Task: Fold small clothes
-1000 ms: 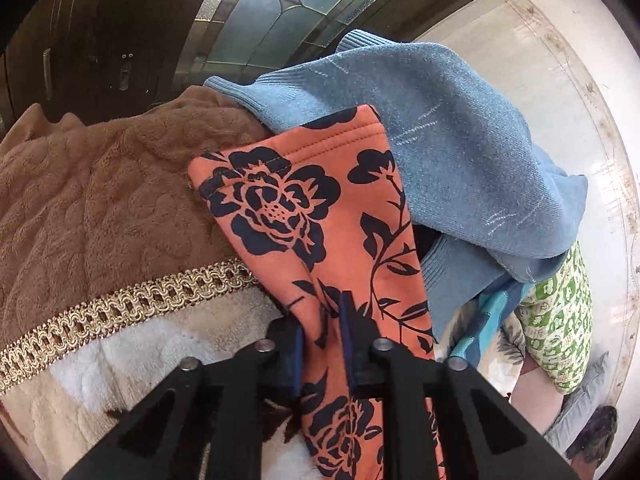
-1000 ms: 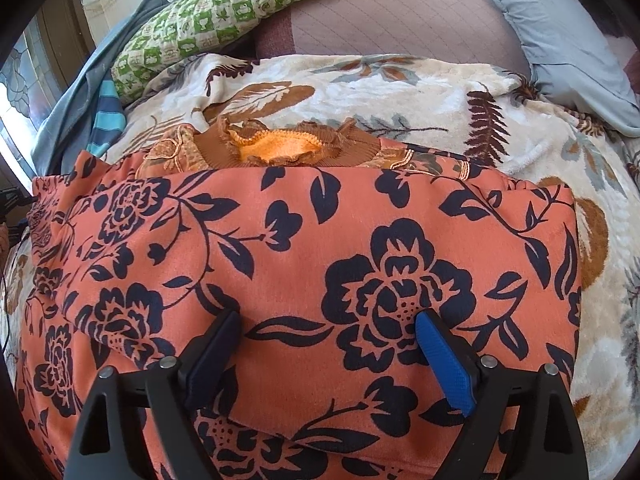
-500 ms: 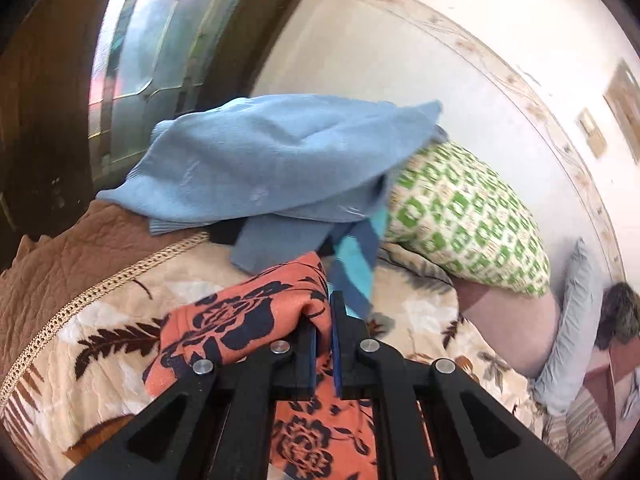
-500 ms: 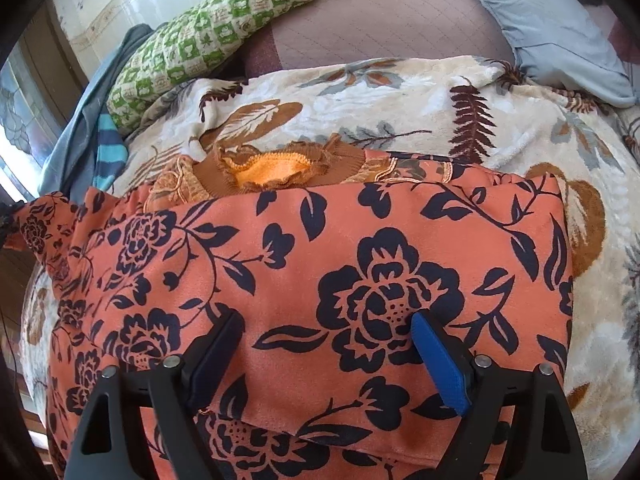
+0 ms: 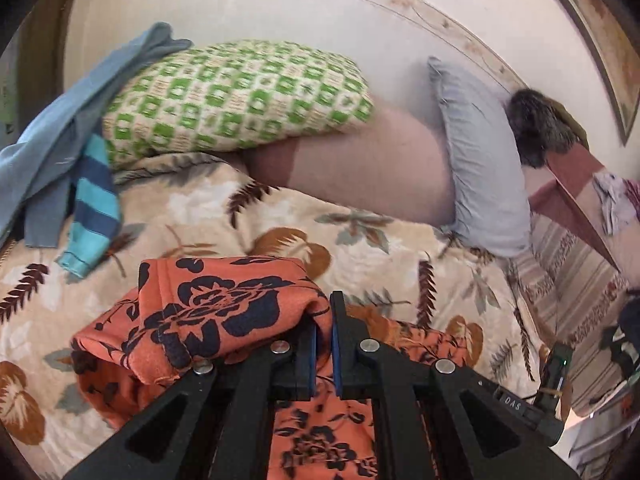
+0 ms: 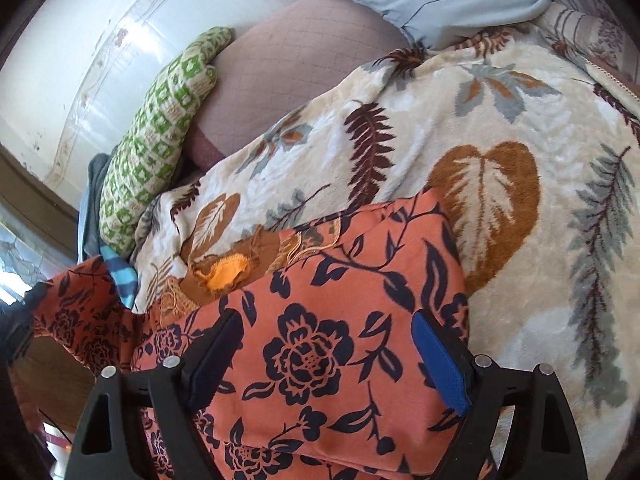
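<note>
An orange garment with dark flowers (image 6: 320, 340) lies on the leaf-patterned blanket (image 6: 500, 120). Its brown and orange neckline (image 6: 228, 272) shows at the far edge. My left gripper (image 5: 323, 320) is shut on one end of the orange garment (image 5: 208, 308) and holds it lifted and folded over above the blanket (image 5: 360, 248). My right gripper (image 6: 328, 356) is open, its fingers (image 6: 436, 356) spread over the flat body of the garment. The left gripper's hold shows dimly at the left edge of the right wrist view.
A green checked pillow (image 5: 236, 96), a mauve bolster (image 5: 360, 168) and a pale blue pillow (image 5: 480, 152) lie along the wall. A blue sweater (image 5: 44, 140) and a striped blue garment (image 5: 94, 208) sit at the left. A striped cloth (image 5: 572, 280) lies at the right.
My left gripper has swung right with the garment's end, carrying it from beside the blue sweater over towards the garment's body. My right gripper stayed open over the garment and tilted.
</note>
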`<state>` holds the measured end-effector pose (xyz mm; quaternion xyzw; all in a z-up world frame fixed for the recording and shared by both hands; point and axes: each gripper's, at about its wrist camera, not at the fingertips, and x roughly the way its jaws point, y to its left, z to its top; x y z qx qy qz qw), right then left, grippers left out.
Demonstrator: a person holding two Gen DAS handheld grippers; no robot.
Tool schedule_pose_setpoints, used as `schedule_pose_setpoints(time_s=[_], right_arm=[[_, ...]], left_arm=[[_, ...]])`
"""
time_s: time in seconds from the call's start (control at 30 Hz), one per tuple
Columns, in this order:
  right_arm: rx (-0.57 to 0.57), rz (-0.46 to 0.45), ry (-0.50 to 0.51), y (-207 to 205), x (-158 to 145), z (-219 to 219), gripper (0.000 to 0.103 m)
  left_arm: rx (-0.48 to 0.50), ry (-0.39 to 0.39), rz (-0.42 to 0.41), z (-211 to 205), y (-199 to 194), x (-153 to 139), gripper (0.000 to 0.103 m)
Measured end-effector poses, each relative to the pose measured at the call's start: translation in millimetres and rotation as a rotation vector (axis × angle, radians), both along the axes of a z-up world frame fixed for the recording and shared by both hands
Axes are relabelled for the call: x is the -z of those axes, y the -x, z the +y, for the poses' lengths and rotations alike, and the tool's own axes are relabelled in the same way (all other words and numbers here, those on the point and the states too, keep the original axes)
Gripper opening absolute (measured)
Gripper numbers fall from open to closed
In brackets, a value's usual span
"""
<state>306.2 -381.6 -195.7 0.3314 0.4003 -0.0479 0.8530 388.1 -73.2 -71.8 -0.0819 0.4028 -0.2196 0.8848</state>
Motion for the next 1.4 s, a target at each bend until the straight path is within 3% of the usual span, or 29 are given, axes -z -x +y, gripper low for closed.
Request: schedule_pose_setpoints(time_s=[0.13, 0.2, 0.27, 0.33, 0.4, 0.5, 0.57, 0.7, 0.77, 0.87, 1.0, 1.1, 1.17, 1.27, 1.4], right_arm=[[0.064, -0.028, -0.045, 3.7, -3.5, -27.8, 0.088], [0.102, -0.038, -0.065, 5.7, -4.2, -40.9, 0.088], [0.129, -0.045, -0.079, 6.6, -3.7, -50.9, 0.088], [0.139, -0.044, -0.086, 6.9, -2.7, -56.4, 0.088], [0.139, -0.041, -0.087, 7.8, -1.8, -59.2, 0.088], [0.136, -0.048, -0.085, 8.7, -3.2, -59.7, 0.088], [0.135, -0.057, -0.076, 10.4, -5.0, -58.2, 0.088], [0.116, -0.069, -0.046, 11.0, -10.0, -50.9, 0.088], [0.097, -0.076, -0.03, 10.0, -12.2, -46.0, 0.088], [0.033, -0.086, -0.017, 6.9, -15.0, -32.4, 0.088], [-0.106, -0.109, 0.071, 1.5, -24.0, 5.8, 0.088], [-0.236, -0.172, 0.125, 1.3, -34.2, 44.5, 0.083], [-0.361, -0.236, 0.079, 2.7, -39.9, 72.3, 0.078], [-0.537, -0.281, -0.089, 1.5, -35.2, 111.2, 0.073], [-0.632, -0.22, -0.212, -7.5, -12.3, 159.8, 0.073]], left_arm=[[0.093, -0.003, 0.063, -70.4, 19.2, 41.3, 0.006], [0.126, -0.068, 0.063, -103.4, 32.7, 64.1, 0.007], [0.19, -0.178, 0.067, -132.5, 48.7, 90.1, 0.022], [0.26, -0.304, 0.064, -153.9, 68.8, 112.2, 0.063], [0.324, -0.458, -0.008, -168.4, 91.4, 125.4, 0.07], [0.391, -0.732, -0.166, -180.2, 118.6, 133.9, 0.07], [0.412, -0.775, -0.247, -173.6, 129.8, 124.0, 0.07], [0.415, -0.776, -0.356, -144.8, 142.9, 99.5, 0.08], [0.377, -0.737, -0.372, -119.0, 142.6, 90.4, 0.082], [0.257, -0.587, -0.318, -71.1, 128.8, 82.5, 0.082], [-0.026, -0.34, -0.187, 9.1, 95.3, 83.0, 0.082], [-0.21, -0.185, -0.16, 54.0, 76.2, 90.7, 0.082], [-0.287, -0.128, -0.139, 72.1, 67.3, 100.8, 0.082], [-0.351, -0.128, -0.06, 82.7, 52.7, 120.4, 0.082], [-0.411, -0.12, 0.004, 91.5, 43.5, 130.6, 0.082]])
